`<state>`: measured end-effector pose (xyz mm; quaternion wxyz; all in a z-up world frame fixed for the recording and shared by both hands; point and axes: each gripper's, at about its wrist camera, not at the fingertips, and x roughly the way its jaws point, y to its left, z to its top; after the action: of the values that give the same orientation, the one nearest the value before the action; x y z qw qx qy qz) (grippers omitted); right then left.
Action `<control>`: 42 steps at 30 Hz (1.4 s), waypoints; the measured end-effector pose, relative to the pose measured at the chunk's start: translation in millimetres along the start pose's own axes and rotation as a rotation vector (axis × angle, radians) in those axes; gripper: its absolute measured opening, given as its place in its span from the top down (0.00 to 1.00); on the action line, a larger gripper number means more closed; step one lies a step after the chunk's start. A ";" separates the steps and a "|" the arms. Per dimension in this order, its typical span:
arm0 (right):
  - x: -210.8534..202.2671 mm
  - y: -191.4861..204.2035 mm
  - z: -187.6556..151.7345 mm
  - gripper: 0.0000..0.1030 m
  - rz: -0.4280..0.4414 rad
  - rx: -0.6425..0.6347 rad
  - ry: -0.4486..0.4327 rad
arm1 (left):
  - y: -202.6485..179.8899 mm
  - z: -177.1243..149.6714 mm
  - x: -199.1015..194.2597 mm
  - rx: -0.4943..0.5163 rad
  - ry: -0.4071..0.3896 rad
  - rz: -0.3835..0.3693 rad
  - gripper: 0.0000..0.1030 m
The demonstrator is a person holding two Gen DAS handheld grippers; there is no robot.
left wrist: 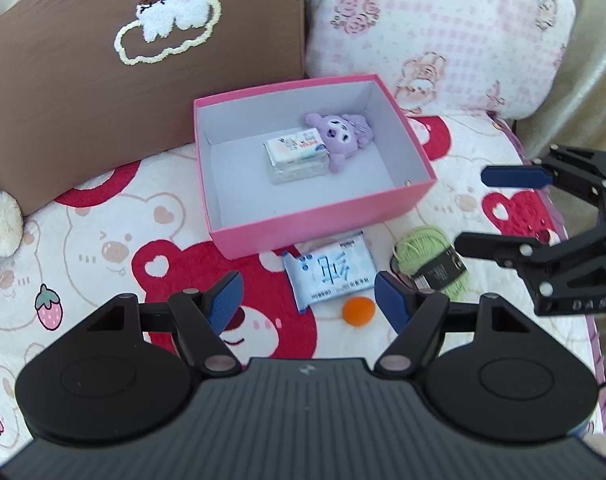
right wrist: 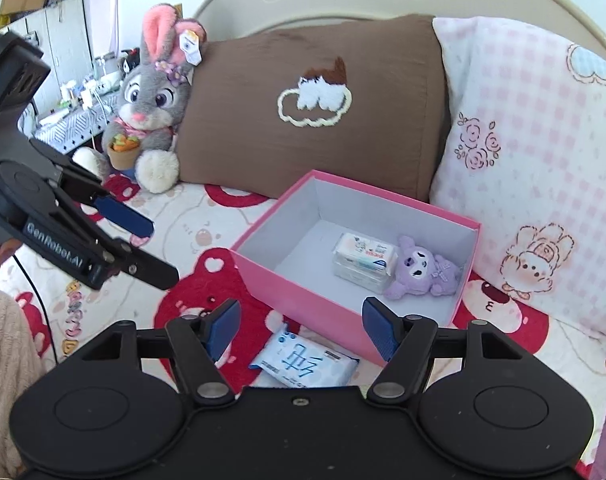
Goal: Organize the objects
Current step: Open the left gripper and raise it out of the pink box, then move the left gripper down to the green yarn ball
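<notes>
- Tissues (left wrist: 331,270) lie on the bed just ahead of the left fingers (left wrist: 307,298), outside the box (left wrist: 321,226).
- Both grippers, left and right (right wrist: 299,326), hang released, empty.
- Best approach: straddle the pack's short sides, then lift.

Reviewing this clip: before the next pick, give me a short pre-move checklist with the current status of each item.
1. Left gripper empty, jaws apart: ok.
2. Right gripper empty, jaws apart: ok.
3. Pink box has free floor beside the wipes pack and purple plush: ok.
4. Tissue pack, green yarn and orange ball lie outside the box, unobstructed: ok.
5. Grippers apart from each other: ok.
6. Anything else loose beyond the frames: cannot tell.
</notes>
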<state>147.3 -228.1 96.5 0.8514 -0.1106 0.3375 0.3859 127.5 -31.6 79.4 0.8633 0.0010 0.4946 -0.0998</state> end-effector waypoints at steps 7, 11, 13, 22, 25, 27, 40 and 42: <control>0.4 15.6 -16.3 0.28 0.028 0.056 0.011 | -9.5 -14.9 -29.2 0.057 -0.007 -0.046 0.30; -8.4 21.7 -22.3 0.27 0.047 0.069 0.008 | -16.1 -24.8 -36.9 0.084 -0.012 -0.060 0.28; -13.9 23.9 -24.6 0.26 0.049 0.068 0.006 | -17.5 -29.7 -37.4 0.080 -0.003 -0.077 0.28; -27.7 27.8 -40.7 0.19 0.047 0.085 0.034 | -16.6 -47.1 -28.2 0.042 0.035 -0.147 0.19; -29.6 29.1 -47.7 0.17 0.058 0.096 0.052 | -18.6 -52.9 -24.3 0.048 0.049 -0.159 0.19; -30.8 32.2 -51.3 0.16 0.050 0.083 0.061 | -19.8 -56.3 -22.2 0.048 0.057 -0.163 0.18; -31.9 38.4 -79.9 0.09 0.029 -0.005 0.103 | -29.5 -80.8 4.3 -0.005 0.105 -0.234 0.13; -32.1 38.7 -84.2 0.09 0.022 -0.021 0.108 | -29.2 -83.9 8.0 -0.024 0.113 -0.242 0.13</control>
<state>62.5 -258.3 57.5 0.8265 -0.1364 0.3800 0.3922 54.7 -53.2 32.5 0.8156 -0.0635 0.5402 -0.1972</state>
